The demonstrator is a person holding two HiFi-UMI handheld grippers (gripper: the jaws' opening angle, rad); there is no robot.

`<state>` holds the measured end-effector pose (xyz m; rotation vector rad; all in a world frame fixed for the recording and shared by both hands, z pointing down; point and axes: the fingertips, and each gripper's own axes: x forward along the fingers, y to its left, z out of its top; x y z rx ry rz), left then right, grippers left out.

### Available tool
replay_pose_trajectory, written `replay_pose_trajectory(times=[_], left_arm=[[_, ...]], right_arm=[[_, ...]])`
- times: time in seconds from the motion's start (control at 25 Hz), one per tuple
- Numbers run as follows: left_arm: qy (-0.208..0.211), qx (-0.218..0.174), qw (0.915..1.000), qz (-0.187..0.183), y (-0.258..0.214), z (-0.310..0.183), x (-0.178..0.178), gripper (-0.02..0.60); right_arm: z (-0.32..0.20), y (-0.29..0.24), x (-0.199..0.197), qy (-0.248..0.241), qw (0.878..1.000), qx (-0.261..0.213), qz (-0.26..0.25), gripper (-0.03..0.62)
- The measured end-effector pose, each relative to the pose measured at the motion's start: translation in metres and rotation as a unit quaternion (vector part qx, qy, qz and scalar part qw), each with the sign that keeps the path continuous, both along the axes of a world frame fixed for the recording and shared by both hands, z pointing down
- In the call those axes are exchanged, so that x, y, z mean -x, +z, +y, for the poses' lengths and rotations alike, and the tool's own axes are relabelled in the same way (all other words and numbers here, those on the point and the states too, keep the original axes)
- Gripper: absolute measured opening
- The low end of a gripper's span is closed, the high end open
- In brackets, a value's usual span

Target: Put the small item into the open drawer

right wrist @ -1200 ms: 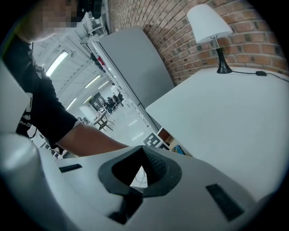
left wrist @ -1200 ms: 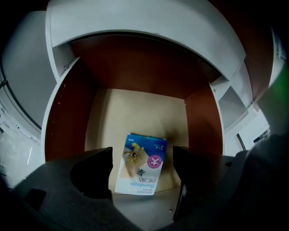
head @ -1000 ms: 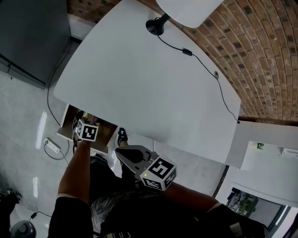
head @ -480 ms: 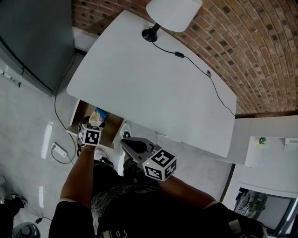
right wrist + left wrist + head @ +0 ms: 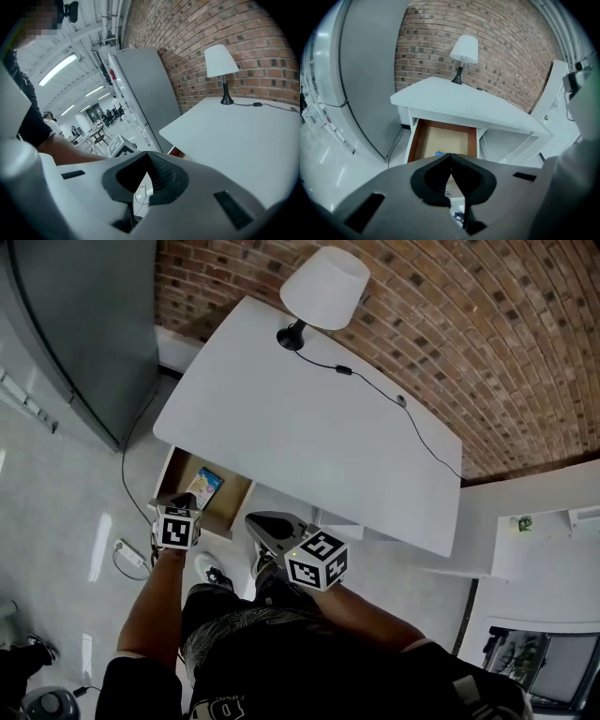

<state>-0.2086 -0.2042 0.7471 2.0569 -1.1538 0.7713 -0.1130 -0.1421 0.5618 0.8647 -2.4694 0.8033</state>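
Both tools are being raised from the drawer (image 5: 238, 506).
Left tool (image 5: 184, 499) has just been closing, empty; right tool (image 5: 253, 520) is closed, empty; small item (image 5: 205, 486) is lying inside.

Left gripper (image 5: 451, 158): lifted out of the drawer (image 5: 236, 510), now over its front edge.
Its jaws: just closed, nothing between them.
Small packet (image 5: 204, 487): uncovered, lying free on the drawer floor.
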Motion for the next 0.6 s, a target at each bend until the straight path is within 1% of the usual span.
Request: replay_pose_trajectory(times=[0.12,0.2,0.28,0.36,0.44,0.6], left_arm=[[0.005,-0.019,0.9997,0.014,-0.035,0.014,-0.002,0.018],[0.005,-0.031,0.9990,0.031,-0.057,0.026,-0.006,0.017],[0.005,-0.044,0.9979,0.046,-0.082,0.040,-0.010,0.017],[0.005,-0.060,0.9967,0.054,-0.109,0.052,-0.014,0.017],[-0.004,-0.067,0.9959,0.060,-0.133,0.067,-0.018,0.017],[-0.045,-0.072,0.9936,0.076,-0.170,0.096,-0.027,0.017]], right_arm=[[0.008,-0.010,0.000,-0.018,1.000,-0.009,-0.003,0.005],[0.016,-0.016,-0.002,-0.030,0.999,-0.013,-0.005,0.005],[0.025,-0.024,-0.007,-0.040,0.999,-0.023,-0.007,0.005],[0.032,-0.032,-0.015,-0.044,0.999,-0.029,-0.011,0.005],[0.040,-0.042,-0.024,-0.047,0.998,-0.033,-0.017,0.005],[0.054,-0.062,-0.048,-0.054,0.997,-0.046,-0.026,0.005]])
